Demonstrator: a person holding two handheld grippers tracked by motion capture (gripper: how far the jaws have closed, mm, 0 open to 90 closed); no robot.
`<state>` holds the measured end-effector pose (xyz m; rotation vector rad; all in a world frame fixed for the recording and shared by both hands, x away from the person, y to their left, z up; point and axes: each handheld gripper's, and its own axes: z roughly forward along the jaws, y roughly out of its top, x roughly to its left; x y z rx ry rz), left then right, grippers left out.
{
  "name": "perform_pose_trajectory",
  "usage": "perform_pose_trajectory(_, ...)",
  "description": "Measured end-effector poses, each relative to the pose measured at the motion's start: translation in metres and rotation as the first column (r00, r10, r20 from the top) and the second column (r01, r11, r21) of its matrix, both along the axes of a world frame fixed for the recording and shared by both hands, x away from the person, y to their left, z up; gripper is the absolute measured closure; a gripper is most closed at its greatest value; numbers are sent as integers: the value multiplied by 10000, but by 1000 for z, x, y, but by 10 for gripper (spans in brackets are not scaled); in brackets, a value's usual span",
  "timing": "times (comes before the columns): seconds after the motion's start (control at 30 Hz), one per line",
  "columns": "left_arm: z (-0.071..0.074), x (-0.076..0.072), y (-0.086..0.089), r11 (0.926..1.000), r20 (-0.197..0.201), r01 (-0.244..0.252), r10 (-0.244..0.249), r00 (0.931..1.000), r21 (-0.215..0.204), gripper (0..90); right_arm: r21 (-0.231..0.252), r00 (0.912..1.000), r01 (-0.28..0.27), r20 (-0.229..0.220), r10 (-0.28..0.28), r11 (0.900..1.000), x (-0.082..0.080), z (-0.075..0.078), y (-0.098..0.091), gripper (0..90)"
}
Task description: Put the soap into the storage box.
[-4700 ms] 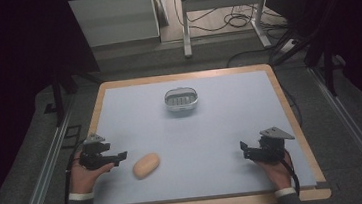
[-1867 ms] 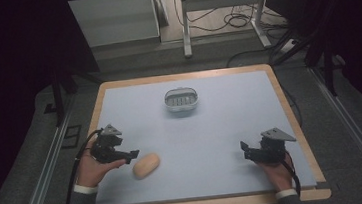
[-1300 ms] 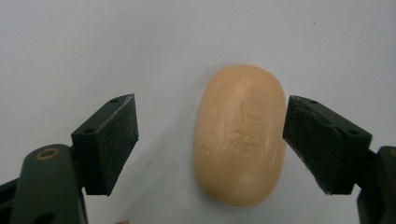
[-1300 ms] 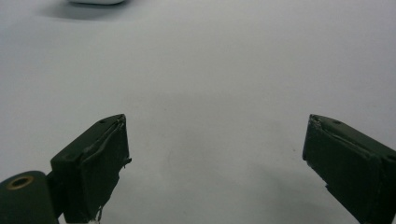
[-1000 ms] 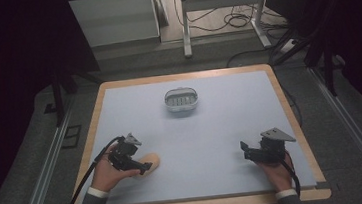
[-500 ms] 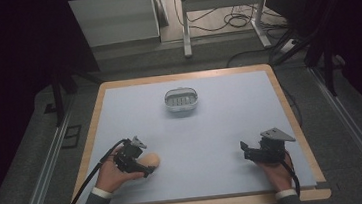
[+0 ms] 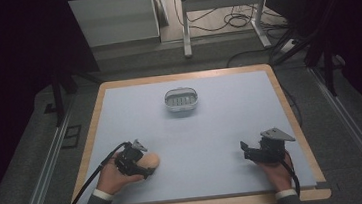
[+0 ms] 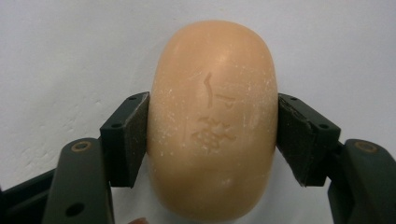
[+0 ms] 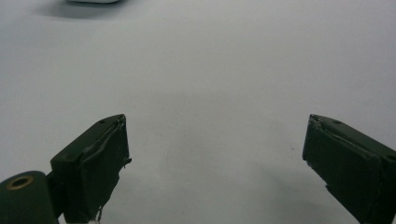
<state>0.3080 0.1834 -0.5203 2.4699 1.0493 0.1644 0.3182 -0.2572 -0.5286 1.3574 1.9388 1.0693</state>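
Soap (image 8: 212, 121): oval bar, pale peach-tan, smooth w/ fine whitish scuffs; stamped mark pressed into its top face, seen up close in my left gripper view. In the high view it reads as a small tan lump (image 7: 149, 161) at the near-left of the tabletop.

Tabletop (image 7: 221, 128): light grey-blue mat on a board w/ a wooden rim. A small grey dish (image 7: 181, 101), slotted base, sits toward the far edge, about centre, well apart from the soap. Around the tabletop: dark room, grey floor, metal rails along both sides, a white cabinet and a metal frame w/ loose cables at the back.

My left tongs (image 8: 212, 135) have just been closing and are now clenched on the soap: one black pad presses each long side, roughly mid-length, bar between them w/ its rounded end poking out past the tips. From above, the left tongs (image 7: 142, 161) sit low at the near-left of the mat, soap at their tip, cable trailing back off the near edge past my sleeve.

My right tongs (image 9: 215, 154) stand released, jaws wide, bare mat between them. High view puts them (image 7: 246, 151) at the near-right, well apart from soap and dish, hand resting on the mat.
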Motion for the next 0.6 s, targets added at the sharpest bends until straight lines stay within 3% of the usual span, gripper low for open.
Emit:
perform_pose_trajectory(0.17, 1, 1, 1, 9999, 32, -68, 68, 10000, 82, 320, 17, 10000, 15, -8, -15, 10000, 0, 0, 0, 72)
perform_pose_trajectory(0.6, 20, 3, 6, 9994, 333, -106, 117, 9994, -337, 321, 28, 10000, 42, -12, -42, 10000, 0, 0, 0, 72)
